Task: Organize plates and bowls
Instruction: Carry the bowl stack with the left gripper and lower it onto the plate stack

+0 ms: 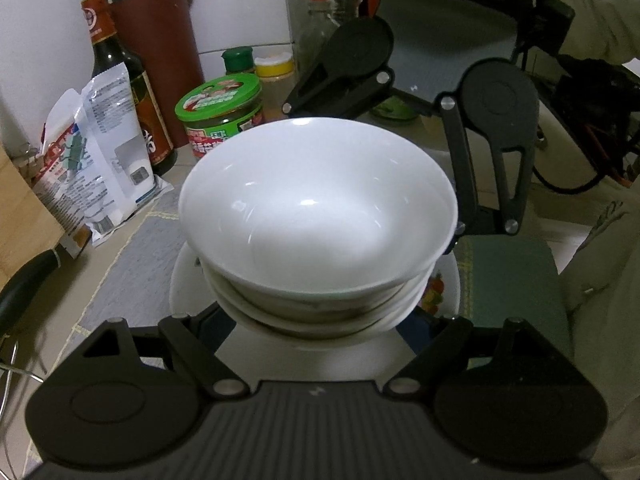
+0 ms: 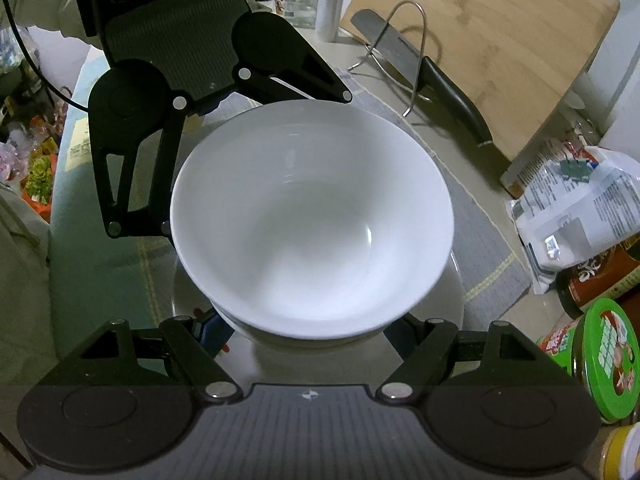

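A stack of white bowls [image 1: 316, 200] [image 2: 312, 220] sits over a white plate [image 1: 182, 280] [image 2: 448, 304] with a fruit pattern on the grey mat [image 1: 132, 272]. I cannot tell whether the stack touches the plate. From the near side, my left gripper [image 1: 324, 320] [image 2: 256, 160] reaches in with its fingers under the rims, closed against the lower bowls. Opposite it, my right gripper [image 2: 312, 320] [image 1: 372, 164] grips the same stack from the far side. All the fingertips are hidden beneath the bowls.
Along the wall stand a soy sauce bottle [image 1: 112, 80], a brown knife block [image 1: 156, 60], a green-lidded jar [image 1: 220, 112] and a white packet [image 1: 92, 152]. A wooden cutting board [image 2: 500, 60], a knife [image 2: 440, 80] and a wire rack [image 2: 416, 40] lie beyond the mat.
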A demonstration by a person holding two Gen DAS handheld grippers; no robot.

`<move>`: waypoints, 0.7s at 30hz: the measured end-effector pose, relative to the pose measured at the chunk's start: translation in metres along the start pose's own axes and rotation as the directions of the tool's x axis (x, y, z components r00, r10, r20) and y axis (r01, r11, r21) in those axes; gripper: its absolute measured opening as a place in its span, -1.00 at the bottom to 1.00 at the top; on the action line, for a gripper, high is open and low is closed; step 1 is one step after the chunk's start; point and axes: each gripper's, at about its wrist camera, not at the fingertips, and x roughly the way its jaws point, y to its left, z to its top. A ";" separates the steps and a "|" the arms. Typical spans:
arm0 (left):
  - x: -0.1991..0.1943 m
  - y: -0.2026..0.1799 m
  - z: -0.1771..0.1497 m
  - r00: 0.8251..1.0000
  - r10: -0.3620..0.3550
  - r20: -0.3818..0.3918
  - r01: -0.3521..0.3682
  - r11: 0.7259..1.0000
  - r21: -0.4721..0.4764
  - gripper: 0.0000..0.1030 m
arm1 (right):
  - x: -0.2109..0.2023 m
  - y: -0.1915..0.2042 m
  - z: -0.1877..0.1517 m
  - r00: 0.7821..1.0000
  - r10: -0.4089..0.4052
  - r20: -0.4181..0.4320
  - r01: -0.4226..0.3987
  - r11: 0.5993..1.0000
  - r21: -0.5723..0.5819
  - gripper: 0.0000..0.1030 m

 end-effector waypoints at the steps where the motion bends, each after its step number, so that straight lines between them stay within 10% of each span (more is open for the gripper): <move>1: 0.001 0.001 0.000 1.000 -0.002 0.000 0.002 1.000 -0.002 0.65 | 0.000 0.000 -0.001 1.000 -0.001 -0.002 0.001 1.000 0.001 0.61; 21: 0.006 0.007 0.001 1.000 -0.018 -0.001 0.018 1.000 -0.018 0.67 | 0.000 0.002 -0.004 1.000 -0.010 -0.015 0.011 1.000 0.009 0.61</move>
